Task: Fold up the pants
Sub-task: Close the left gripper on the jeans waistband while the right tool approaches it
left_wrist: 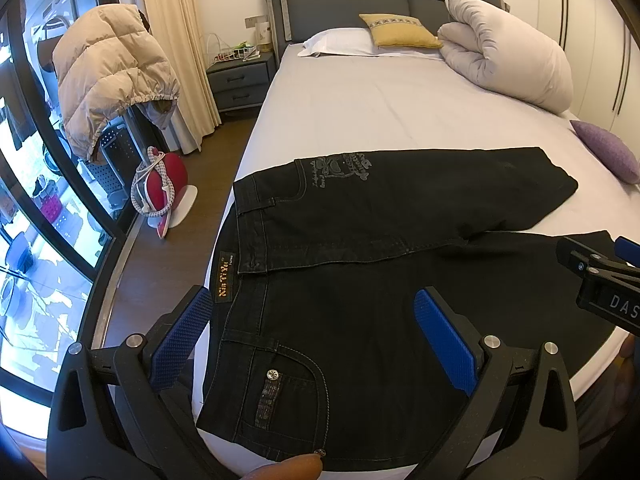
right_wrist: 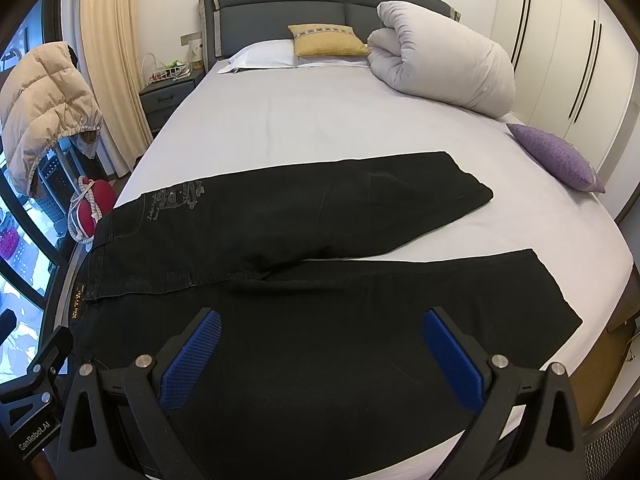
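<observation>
Black jeans (left_wrist: pixel 380 280) lie flat on the foot of the bed, waistband at the left, both legs spread out to the right; they also show in the right wrist view (right_wrist: pixel 320 272). The far leg ends near the bed's middle (right_wrist: pixel 460 184), the near leg near the right edge (right_wrist: pixel 540 292). My left gripper (left_wrist: pixel 316 320) is open and empty above the waistband and front pocket. My right gripper (right_wrist: pixel 320 340) is open and empty above the near leg's thigh. The right gripper's body shows at the right edge of the left wrist view (left_wrist: pixel 604 276).
The bed (right_wrist: pixel 320 120) has a lilac sheet, white pillow (right_wrist: pixel 264 54), yellow cushion (right_wrist: pixel 326 40), rolled duvet (right_wrist: pixel 444 68) and purple cushion (right_wrist: pixel 560 156). Left of the bed are a nightstand (left_wrist: pixel 240 76), a puffer jacket (left_wrist: pixel 112 76), a red object (left_wrist: pixel 168 184) on the floor and glass doors.
</observation>
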### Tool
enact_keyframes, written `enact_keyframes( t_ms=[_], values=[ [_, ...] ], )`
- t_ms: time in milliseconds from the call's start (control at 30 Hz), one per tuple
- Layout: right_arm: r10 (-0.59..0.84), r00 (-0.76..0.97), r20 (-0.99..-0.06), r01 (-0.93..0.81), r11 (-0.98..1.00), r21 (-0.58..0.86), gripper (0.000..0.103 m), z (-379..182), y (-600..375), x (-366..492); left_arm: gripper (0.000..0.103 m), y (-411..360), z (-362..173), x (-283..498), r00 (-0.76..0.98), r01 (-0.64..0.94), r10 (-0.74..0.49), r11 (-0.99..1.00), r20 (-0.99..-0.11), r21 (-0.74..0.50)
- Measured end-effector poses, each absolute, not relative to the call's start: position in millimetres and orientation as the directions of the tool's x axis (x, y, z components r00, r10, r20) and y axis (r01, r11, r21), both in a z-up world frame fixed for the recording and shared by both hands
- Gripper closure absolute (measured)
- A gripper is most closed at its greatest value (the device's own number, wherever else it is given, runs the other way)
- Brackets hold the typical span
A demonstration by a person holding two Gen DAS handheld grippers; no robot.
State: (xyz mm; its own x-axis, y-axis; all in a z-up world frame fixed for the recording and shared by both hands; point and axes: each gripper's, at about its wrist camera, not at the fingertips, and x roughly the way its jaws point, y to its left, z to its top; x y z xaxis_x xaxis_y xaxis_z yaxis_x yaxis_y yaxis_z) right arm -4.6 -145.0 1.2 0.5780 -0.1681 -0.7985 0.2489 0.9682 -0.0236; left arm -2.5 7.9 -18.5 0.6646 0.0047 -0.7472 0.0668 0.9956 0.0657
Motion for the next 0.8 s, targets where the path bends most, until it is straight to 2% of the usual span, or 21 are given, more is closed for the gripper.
enact_keyframes(
  t_ms=[400, 533, 667, 733, 800],
  values=[
    [-0.147, 0.573, -0.806, 0.227, 0.974, -0.016, 0.0, -4, -149, 2, 0.0, 10, -21, 6, 0.669, 0.125, -0.018, 0.988, -0.743, 0.089],
    [-0.138, 0.576, -0.806, 0.21, 0.978, -0.018, 0.0, -7, -154, 15, 0.0, 27, -26, 32, 0.64, 0.131, -0.075, 0.991, -0.765, 0.013],
    [-0.134, 0.582, -0.802, 0.193, 0.981, -0.024, 0.0, -11, -156, 32, 0.0, 30, -35, 61, 0.648, 0.161, -0.034, 0.983, -0.761, 0.092],
    [-0.125, 0.582, -0.803, 0.178, 0.984, -0.024, 0.0, -14, -158, 45, 0.0, 33, -40, 76, 0.67, 0.171, -0.036, 0.979, -0.742, 0.107],
    [-0.11, 0.585, -0.803, 0.163, 0.987, -0.017, 0.0, -17, -160, 56, 0.0, 38, -38, 84, 0.714, 0.159, -0.072, 0.986, -0.696, 0.06]
  ],
)
